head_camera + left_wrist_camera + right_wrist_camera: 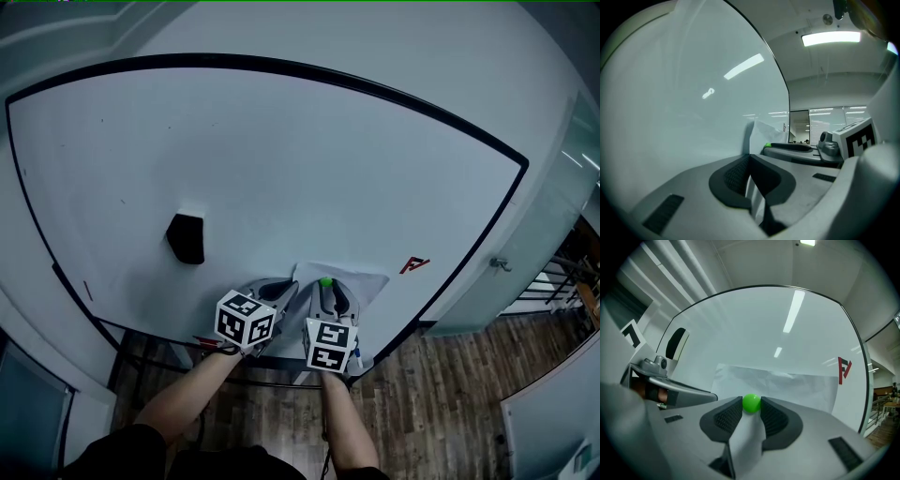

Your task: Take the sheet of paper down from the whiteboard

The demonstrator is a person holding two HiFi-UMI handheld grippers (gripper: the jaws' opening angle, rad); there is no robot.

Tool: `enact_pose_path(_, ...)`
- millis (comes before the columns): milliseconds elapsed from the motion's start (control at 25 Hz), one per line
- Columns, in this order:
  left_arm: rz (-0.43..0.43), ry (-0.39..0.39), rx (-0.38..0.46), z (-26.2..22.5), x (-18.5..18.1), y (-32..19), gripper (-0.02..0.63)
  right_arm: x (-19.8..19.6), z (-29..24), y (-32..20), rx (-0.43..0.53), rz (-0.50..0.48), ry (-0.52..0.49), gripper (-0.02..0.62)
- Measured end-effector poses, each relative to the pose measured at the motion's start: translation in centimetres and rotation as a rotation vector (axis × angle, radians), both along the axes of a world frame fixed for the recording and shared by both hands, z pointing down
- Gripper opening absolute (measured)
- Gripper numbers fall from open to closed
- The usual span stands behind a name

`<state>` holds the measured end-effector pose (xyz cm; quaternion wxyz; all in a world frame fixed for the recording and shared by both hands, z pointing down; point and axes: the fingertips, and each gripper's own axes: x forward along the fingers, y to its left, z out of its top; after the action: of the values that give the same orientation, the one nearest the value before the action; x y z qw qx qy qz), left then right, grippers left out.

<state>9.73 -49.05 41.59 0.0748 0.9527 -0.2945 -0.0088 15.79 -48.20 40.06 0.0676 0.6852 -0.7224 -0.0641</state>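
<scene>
– While the right gripper [751, 405] has its fingers [729, 416] clenched on the green magnet [751, 401], what can go wrong?
– Mostly the magnet. It is round and smooth, and the pads touch only its sides, right at the tips of the fingers. If the pull is not straight away from the whiteboard [754, 319], I think it may pop out forward and snap back onto the board.
– And the sheet of paper [787, 385]?
– It lies flat on the board just beyond the right fingers, pinned under the magnet. As far as I can see, nothing else holds it there.
– So the left gripper [750, 160] must hold it?
– Yes. Its fingers [733, 176] look closed together, and the near edge of the sheet, lifted off the board, runs into their tips. I believe they grasp it, but the bite is very small. The sheet could slip out and drop to the floor [441, 394] below both grippers, or tear if it is pulled sideways.
– Anything else?
– The two grippers are close beside each other, so a quick move of one may knock the other.
</scene>
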Motion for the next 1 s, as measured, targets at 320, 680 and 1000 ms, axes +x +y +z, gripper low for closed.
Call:
enact_pose_path(320,0.002,0.010,-0.005,-0.08,-0.06,0.23,0.020,-0.11,-0.12,0.02,0.003,-0.018,-0.002,0.132)
enact_pose_path(680,-0.022,0.016,-0.006,-0.01,-0.07,0.07,0.020,-0.08,0.01,0.08,0.006,-0.028,-0.016,0.132)
enact_pose_path(1000,-0.037,0.032,-0.017,-0.06,0.16,0.39,0.018,0.20,-0.10,0.24,0.008,-0.035,-0.007,0.132)
